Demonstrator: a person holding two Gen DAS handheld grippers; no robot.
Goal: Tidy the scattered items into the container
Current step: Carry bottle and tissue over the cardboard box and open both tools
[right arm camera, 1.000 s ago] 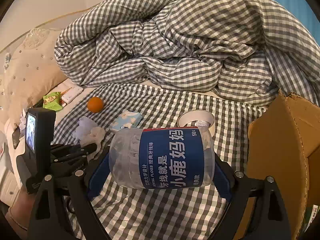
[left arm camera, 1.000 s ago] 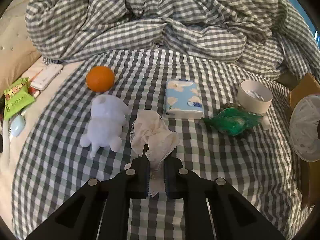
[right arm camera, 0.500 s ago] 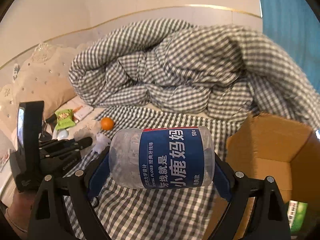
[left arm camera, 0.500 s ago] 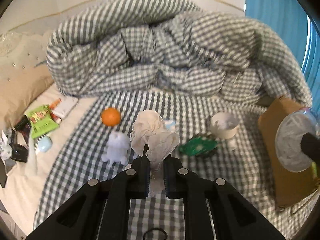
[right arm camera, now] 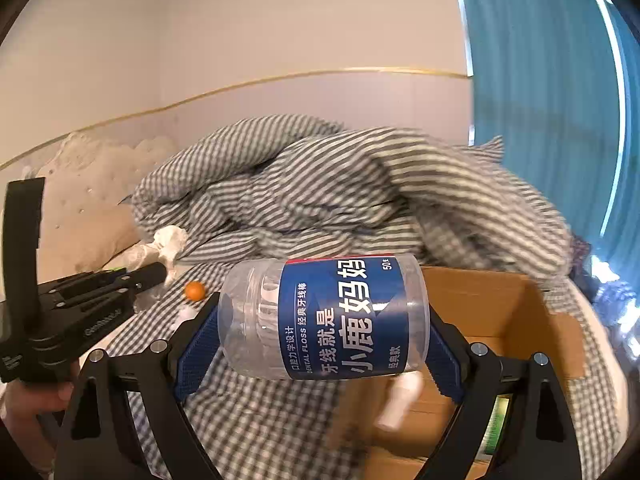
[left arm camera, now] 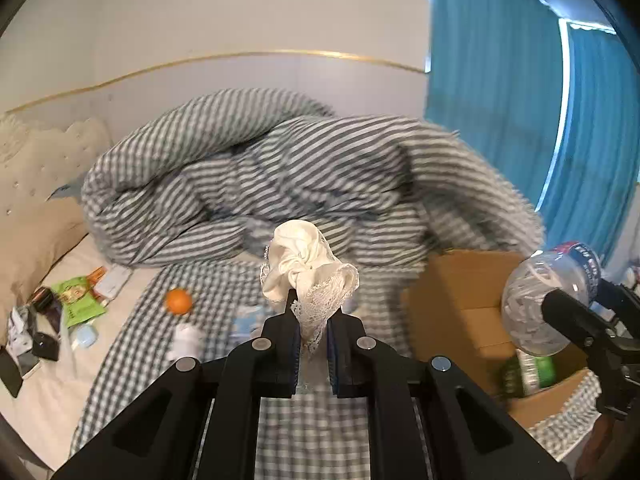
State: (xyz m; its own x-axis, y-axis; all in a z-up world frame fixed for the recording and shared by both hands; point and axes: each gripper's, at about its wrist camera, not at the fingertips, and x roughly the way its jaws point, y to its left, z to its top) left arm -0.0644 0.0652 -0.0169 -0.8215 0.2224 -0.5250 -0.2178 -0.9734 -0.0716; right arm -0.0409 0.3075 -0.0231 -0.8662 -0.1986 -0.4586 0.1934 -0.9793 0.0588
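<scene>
- Left gripper [left arm camera: 312,324]: jaws nearly closed, pinching a cream lace cloth [left arm camera: 306,268] held above the bed [left arm camera: 316,432].
- Cardboard box [left arm camera: 460,280], at the right on the bed, holds a green packet [left arm camera: 532,372]; other contents blurred.
- Right gripper [right arm camera: 320,344]: jaws wide, clamping a clear floss jar [right arm camera: 324,316] above the box.
- An orange [left arm camera: 179,301] lies on the bed; crumpled checked duvet [left arm camera: 280,184] behind.

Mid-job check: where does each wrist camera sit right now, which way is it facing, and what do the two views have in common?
Left wrist: behind the left gripper, shut on a cream lace cloth, facing the checked duvet; the right gripper enters from the right.
Right wrist: behind the right gripper, clamping a floss jar; the left gripper and a hand show at left.
Shared: duvet, orange, cardboard box.
</scene>
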